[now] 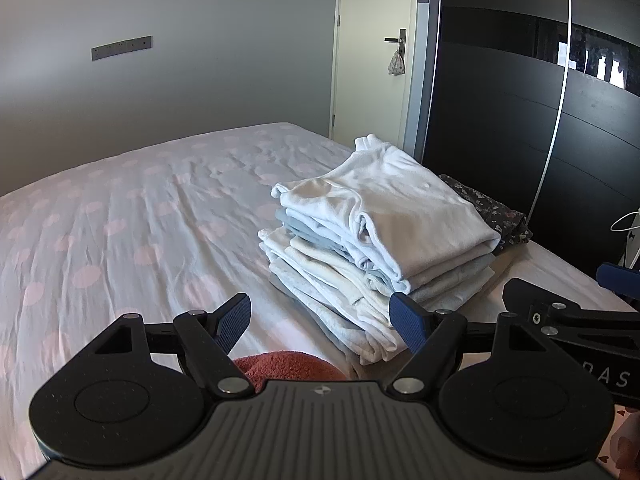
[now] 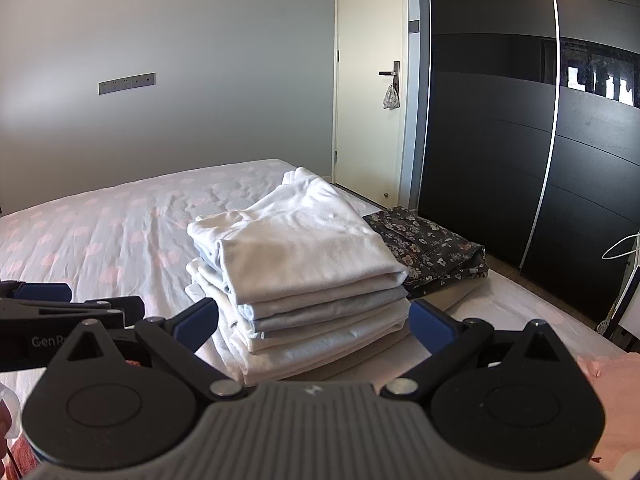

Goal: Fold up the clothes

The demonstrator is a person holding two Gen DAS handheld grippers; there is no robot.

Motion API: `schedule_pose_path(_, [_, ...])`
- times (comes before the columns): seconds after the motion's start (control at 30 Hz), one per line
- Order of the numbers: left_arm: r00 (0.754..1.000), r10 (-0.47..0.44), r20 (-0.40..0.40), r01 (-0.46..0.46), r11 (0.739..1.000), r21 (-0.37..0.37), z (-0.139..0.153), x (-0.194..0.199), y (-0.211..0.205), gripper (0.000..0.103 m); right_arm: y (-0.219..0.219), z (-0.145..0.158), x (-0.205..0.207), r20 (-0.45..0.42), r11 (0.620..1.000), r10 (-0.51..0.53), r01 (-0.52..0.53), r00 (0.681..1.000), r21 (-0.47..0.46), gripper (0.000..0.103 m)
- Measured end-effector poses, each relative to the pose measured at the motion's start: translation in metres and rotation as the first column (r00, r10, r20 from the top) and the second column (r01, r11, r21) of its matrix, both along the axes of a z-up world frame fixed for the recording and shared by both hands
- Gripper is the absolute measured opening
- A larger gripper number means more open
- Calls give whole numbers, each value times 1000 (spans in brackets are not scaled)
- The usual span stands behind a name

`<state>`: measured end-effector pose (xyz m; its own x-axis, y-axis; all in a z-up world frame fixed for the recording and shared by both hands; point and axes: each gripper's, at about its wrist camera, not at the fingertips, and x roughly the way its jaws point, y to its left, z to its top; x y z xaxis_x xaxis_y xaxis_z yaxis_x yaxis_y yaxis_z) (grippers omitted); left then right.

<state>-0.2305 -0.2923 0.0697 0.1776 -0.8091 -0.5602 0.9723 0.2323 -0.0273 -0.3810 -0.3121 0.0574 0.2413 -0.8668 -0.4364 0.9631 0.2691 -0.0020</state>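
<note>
left tool (image 1: 322,322) wide open, empty | right tool (image 2: 314,322) wide open, empty | stack (image 2: 304,280) at 12 o'clock on bed (image 1: 120,220) | soft, light, slumps; grip folded edges

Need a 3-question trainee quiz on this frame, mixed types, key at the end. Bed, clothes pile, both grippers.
1. True or false: the left gripper is shut on a garment.
2. What lies directly behind the stack of folded light clothes on the bed? A) a dark floral garment B) a pillow C) a laundry basket
3. Fill in: a small fabric pouch hangs from the ____ handle.

Key:
1. False. Its jaws stand apart with nothing between them; the right gripper is open too.
2. A, the dark floral garment, folded and touching the stack's far side.
3. Door; the door is closed.
</note>
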Motion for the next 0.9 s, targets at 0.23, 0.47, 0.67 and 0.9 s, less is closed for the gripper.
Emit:
schedule_pose_path(0.23, [1000, 1, 0, -1, 1000, 6, -1, 0, 1, 75, 1, -1, 0, 0, 1000, 1, -1, 1000, 3, 102])
schedule_pose_path(0.47, [1000, -1, -6, 1, 1000, 14, -3, 1, 0, 75, 2, -2, 2, -4, 1000, 1, -1, 1000, 7, 102])
schedule_pose_path(0.67, [1000, -4, -9, 4, 1000, 15, -2, 2, 0, 74, 1, -2, 2, -6, 1000, 1, -1, 1000, 7, 102])
schedule_pose_path(0.9, [1000, 0, -3, 0, 1000, 9, -2, 3, 1, 74, 1, -4, 3, 0, 1000, 4, -4, 1000, 11, 102])
